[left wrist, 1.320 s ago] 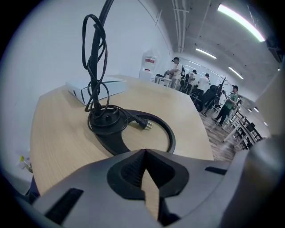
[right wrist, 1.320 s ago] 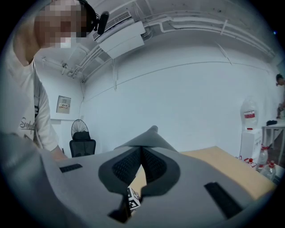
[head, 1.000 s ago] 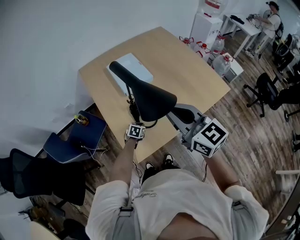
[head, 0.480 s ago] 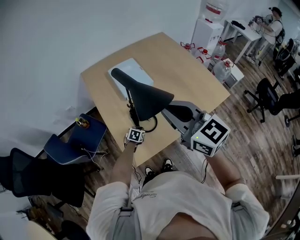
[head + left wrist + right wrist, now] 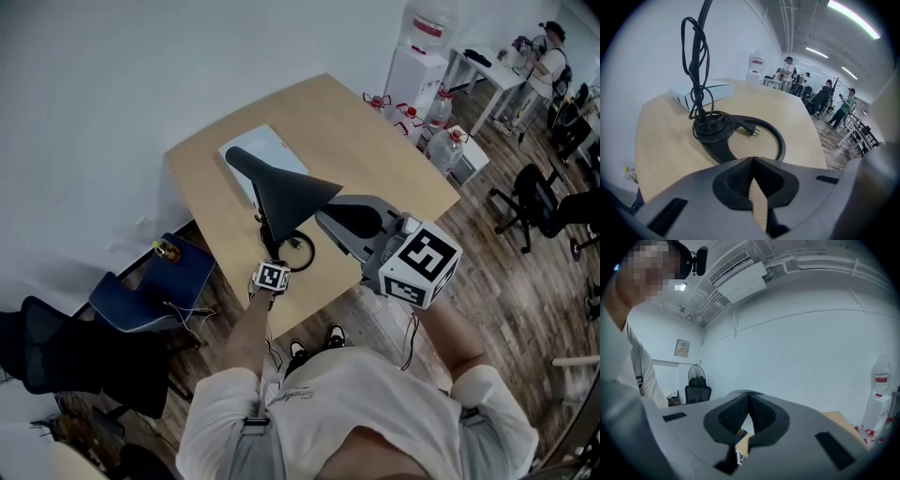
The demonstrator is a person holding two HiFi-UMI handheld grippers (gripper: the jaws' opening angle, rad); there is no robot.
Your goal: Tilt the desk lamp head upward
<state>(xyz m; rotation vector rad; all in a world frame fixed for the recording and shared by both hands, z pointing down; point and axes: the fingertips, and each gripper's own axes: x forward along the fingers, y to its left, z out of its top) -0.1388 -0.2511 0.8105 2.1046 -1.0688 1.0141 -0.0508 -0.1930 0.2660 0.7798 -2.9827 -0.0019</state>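
A black desk lamp stands near the front edge of the wooden table [image 5: 375, 159]. Its wide head [image 5: 281, 187] hangs over the ring-shaped base [image 5: 298, 248]. In the left gripper view the base [image 5: 717, 145] lies just ahead, with the cord [image 5: 696, 70] wound round the stem and the plug [image 5: 752, 131] inside the ring. My left gripper [image 5: 274, 267] [image 5: 752, 161] is shut and empty, low by the base. My right gripper [image 5: 323, 217] [image 5: 749, 397] is shut and empty, with its tip at the head's lower right edge. It points up at the wall.
A white box [image 5: 267, 155] [image 5: 701, 91] lies on the table behind the lamp. A blue chair [image 5: 155, 277] stands left of the table, and water bottles [image 5: 441, 117] and a dispenser [image 5: 417, 47] at the back right. Office chairs [image 5: 534, 187] and people are further right.
The lamp head has tipped, so its wide end now looks narrower and more edge-on. My right gripper has moved up and left along with it. The left gripper has stayed by the base.
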